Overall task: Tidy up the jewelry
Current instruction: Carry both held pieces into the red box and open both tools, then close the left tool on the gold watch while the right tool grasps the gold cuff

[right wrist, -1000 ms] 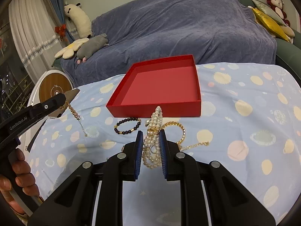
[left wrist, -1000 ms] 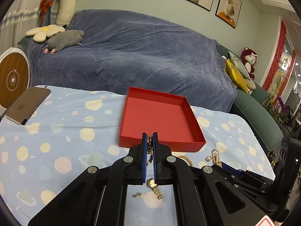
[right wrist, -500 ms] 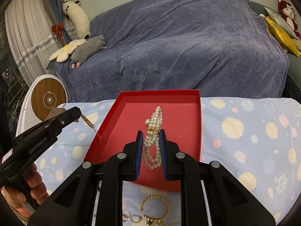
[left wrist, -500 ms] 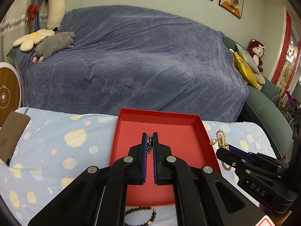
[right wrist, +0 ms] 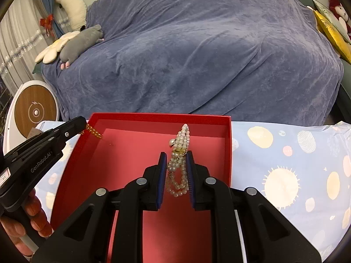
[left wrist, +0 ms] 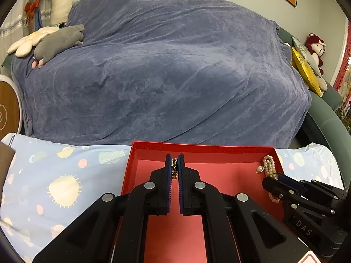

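Observation:
A shallow red tray (left wrist: 198,148) (right wrist: 158,116) lies on the spotted blue tablecloth, right below both grippers. My left gripper (left wrist: 174,161) is shut on a gold chain (left wrist: 174,167) over the tray's far left part; from the right wrist view the same gripper (right wrist: 82,123) shows at the tray's left rim with the gold chain (right wrist: 94,132) dangling. My right gripper (right wrist: 176,160) is shut on a bunched pearl necklace (right wrist: 183,135) above the tray's middle; in the left wrist view that gripper (left wrist: 271,180) holds the pearl necklace (left wrist: 269,164) near the right rim.
A sofa under a grey-blue throw (left wrist: 166,70) fills the space behind the table. Plush toys (left wrist: 57,41) lie at its left end, yellow cushions (left wrist: 305,70) at its right. A round wood-faced device (right wrist: 36,111) stands at the left. A hand (right wrist: 24,225) holds the left gripper's handle.
Both grippers have carried their jewelry forward from the tablecloth in front of the tray to above its inside. The loose bracelets on the cloth have dropped out of view.

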A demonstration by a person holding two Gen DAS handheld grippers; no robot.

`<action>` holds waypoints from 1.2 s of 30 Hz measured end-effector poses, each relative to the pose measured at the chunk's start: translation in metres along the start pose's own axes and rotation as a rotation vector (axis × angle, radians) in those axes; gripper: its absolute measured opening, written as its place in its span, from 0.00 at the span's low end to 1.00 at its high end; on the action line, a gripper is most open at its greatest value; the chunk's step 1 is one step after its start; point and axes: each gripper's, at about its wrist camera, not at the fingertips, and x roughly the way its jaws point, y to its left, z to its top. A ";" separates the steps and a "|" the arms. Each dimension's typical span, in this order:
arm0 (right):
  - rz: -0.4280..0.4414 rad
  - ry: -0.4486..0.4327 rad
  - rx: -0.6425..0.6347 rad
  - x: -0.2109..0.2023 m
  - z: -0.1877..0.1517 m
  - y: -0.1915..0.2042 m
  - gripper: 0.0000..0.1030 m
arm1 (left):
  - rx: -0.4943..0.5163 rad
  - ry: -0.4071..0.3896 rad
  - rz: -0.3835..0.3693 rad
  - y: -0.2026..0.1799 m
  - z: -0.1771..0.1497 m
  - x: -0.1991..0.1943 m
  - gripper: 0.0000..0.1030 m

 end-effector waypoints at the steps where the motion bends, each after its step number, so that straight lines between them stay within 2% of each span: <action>1: -0.001 0.000 -0.001 0.002 0.001 -0.001 0.18 | -0.009 0.007 0.001 0.002 0.000 0.005 0.03; 2: -0.009 -0.004 -0.005 0.002 0.001 -0.002 0.19 | -0.021 0.013 0.003 0.005 0.000 0.007 0.04; 4: -0.033 -0.027 -0.011 -0.002 0.000 -0.001 0.31 | -0.045 0.004 0.023 0.010 -0.001 0.009 0.08; 5: -0.036 -0.045 -0.010 -0.006 0.000 -0.001 0.42 | -0.047 0.007 0.025 0.011 -0.002 0.008 0.12; 6: -0.034 -0.062 -0.008 -0.011 -0.002 -0.001 0.45 | -0.047 0.010 0.031 0.012 -0.002 0.006 0.22; 7: -0.031 -0.074 -0.009 -0.018 -0.005 -0.001 0.45 | -0.046 0.006 0.040 0.013 -0.003 0.003 0.28; 9: -0.016 -0.088 -0.011 -0.031 -0.011 -0.003 0.46 | -0.046 -0.017 0.054 0.015 -0.007 -0.009 0.46; 12: 0.001 -0.102 -0.008 -0.058 -0.028 -0.002 0.50 | -0.044 -0.035 0.044 0.019 -0.015 -0.034 0.55; 17: 0.040 -0.096 -0.009 -0.104 -0.066 0.004 0.51 | -0.032 -0.057 0.024 0.023 -0.043 -0.089 0.63; 26: 0.029 -0.110 -0.035 -0.167 -0.142 0.025 0.54 | 0.000 -0.023 0.006 0.029 -0.115 -0.163 0.65; 28: 0.033 -0.107 -0.020 -0.176 -0.159 0.026 0.56 | 0.001 -0.020 0.013 0.030 -0.134 -0.175 0.68; 36: 0.066 -0.067 0.057 -0.190 -0.217 0.020 0.56 | -0.075 0.063 0.004 0.031 -0.215 -0.197 0.68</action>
